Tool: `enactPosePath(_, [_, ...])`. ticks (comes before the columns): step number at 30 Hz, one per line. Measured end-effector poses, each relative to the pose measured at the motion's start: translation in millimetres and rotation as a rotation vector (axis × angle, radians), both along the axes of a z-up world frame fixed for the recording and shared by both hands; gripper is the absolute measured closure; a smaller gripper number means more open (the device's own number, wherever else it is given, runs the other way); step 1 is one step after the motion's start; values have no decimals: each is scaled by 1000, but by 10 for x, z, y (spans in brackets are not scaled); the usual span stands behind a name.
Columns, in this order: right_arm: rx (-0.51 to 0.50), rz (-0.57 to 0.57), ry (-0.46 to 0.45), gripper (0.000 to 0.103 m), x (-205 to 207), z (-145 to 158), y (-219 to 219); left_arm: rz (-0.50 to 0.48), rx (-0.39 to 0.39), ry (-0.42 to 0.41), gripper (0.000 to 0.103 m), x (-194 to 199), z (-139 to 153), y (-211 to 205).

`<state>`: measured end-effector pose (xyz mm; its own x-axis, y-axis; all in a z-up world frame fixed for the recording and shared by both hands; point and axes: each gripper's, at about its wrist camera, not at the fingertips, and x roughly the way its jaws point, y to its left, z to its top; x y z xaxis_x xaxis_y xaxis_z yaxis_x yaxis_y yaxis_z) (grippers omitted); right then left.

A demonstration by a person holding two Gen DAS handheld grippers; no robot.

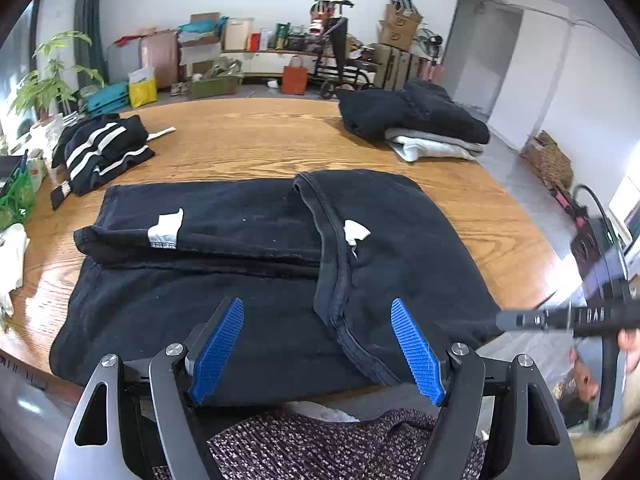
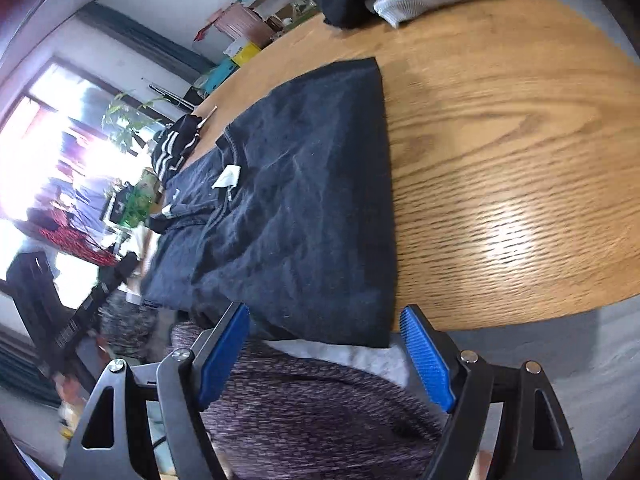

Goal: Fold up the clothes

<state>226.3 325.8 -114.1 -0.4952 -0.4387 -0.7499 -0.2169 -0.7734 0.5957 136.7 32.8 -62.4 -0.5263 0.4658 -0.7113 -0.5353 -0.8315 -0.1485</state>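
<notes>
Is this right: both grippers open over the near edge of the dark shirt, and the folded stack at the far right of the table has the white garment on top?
One thing is off: in the left wrist view the white garment lies under the black garment, not on top. The rest holds: left gripper and right gripper are open over the near edge of the dark shirt.

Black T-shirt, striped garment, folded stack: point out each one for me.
Black T-shirt (image 1: 248, 312): left wrist view, lower body panel.
Striped garment (image 1: 106, 148): left wrist view, on its white stripes.
Folded stack (image 1: 412, 114): left wrist view, top dark garment.
</notes>
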Motion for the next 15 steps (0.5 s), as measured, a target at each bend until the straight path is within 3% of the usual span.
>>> enactPosePath(3, [-19, -17, -10, 20, -25, 0, 15, -58, -7, 18, 26, 60, -31, 76])
enactPosePath(8, [-26, -43, -30, 32, -52, -9, 53, -183, -13, 54, 26, 166, -23, 244])
enactPosePath(12, [-2, -50, -49, 47, -48, -25, 70, -162, -60, 32, 26, 110, -88, 373])
enactPosePath(15, [36, -59, -65, 63, -38, -29, 81, -123, -71, 8, 26, 57, -107, 401])
